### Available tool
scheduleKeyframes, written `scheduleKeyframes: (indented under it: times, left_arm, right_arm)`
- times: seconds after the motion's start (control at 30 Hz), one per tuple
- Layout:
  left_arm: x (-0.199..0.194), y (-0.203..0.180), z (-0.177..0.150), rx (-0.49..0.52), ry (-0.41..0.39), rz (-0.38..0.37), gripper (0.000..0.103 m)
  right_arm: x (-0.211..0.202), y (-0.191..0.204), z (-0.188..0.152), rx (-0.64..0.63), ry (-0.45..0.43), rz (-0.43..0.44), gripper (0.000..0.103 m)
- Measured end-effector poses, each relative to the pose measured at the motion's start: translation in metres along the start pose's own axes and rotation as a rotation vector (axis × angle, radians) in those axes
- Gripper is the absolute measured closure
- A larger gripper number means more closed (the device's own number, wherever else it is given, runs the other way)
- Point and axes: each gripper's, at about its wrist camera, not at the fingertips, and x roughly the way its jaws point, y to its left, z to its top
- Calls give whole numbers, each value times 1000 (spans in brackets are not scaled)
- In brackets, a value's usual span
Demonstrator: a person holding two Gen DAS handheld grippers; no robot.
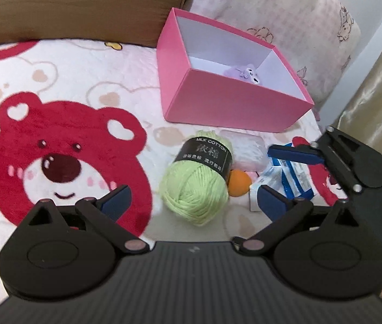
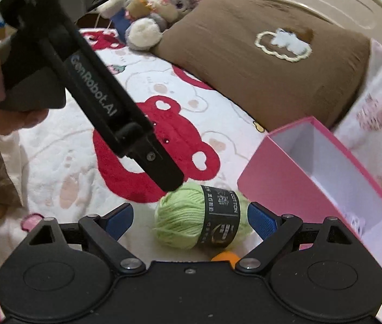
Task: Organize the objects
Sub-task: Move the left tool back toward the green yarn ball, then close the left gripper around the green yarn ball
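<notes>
1. Green yarn ball [image 2: 201, 220], banded in a black label, lies on the fleece bear-print blanket [image 1: 64, 145] between the wide-spread jaws of the right gripper [image 2: 189, 217]; the pads flank it, with no contact visible and nothing held.
2. Left gripper [image 1: 191, 198] also stands wide open and empty, aimed at the same ball. Risk: both tools closing on one item could collide, as the left tool's finger already hangs just above the yarn in the right wrist view.
3. Orange ball [image 1: 239, 185] touches the yarn's right side, with a blue-and-white packet [image 1: 288, 176] just beside it. Risk: a closing pad may nudge either one away.
4. Soft yarn may compress and slip, or its label may slide off.
5. Pink box [image 1: 234, 108], farther back, stands open with a small purple toy [image 1: 245, 73] inside. Risk: catching its near wall could tip it on the soft blanket.
</notes>
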Motion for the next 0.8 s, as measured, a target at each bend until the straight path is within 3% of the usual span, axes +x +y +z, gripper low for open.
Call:
scheduleKeyframes:
  times: [0.13,0.27,0.4,0.5,0.8]
  left_arm:
    - [8,-2,-5,-1,11,9,3]
    - [14,3,-7,-25,9,-14,3]
    - [19,6,-10,-66,-1,-32,6]
    - [23,7,-11,-75,-5,-49,14]
    - [41,12,-9,-123,1,-58,35]
  right_arm:
    - [11,-5,2,11,38,-11,9]
    - [7,-5,4,5,9,-7,9]
    - [8,-10,1,11,-31,117,9]
    - [18,-15,-1,4,-19,87,9]
    - [56,-41,-19,76,49,127,9]
